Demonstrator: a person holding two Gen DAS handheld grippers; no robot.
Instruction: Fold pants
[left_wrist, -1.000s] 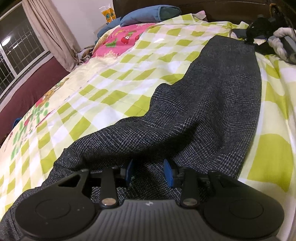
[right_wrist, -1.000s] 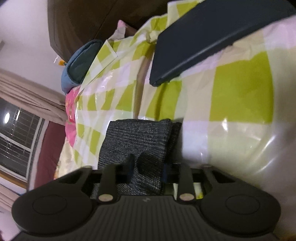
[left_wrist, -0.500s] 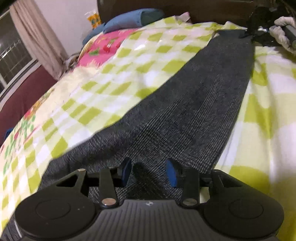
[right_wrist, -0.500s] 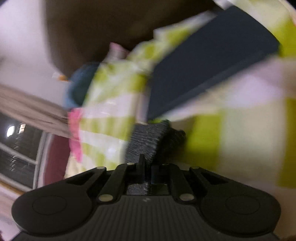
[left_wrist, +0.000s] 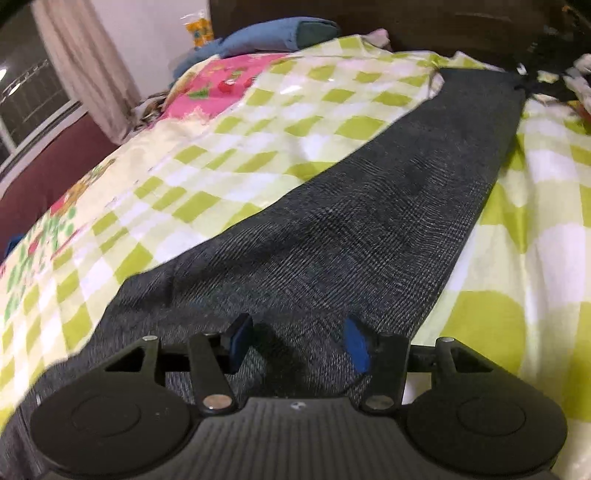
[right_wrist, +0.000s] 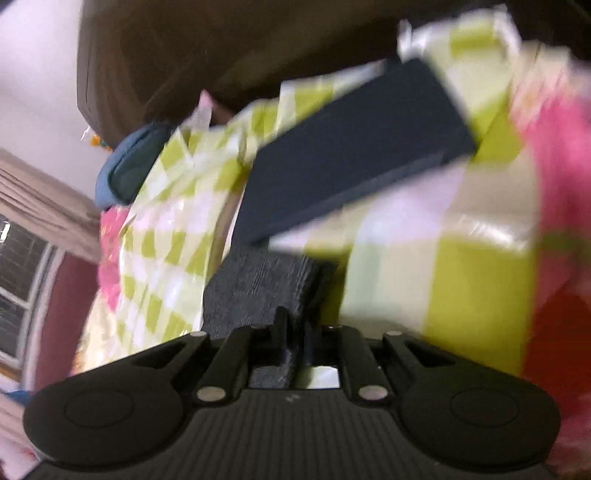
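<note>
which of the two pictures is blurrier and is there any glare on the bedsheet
Right wrist view: heavily motion-smeared, the sheet and dark slab streaked, with a glossy highlight on the sheet at right. Left wrist view: mostly sharp on the pants, soft toward the far right corner, small shiny patches on the sheet near the top.

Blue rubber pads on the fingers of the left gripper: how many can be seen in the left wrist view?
2. One blue rubber pad is left of centre, the other blue pad right of centre, apart, above the dark grey woven pants. None seems hidden.
</note>
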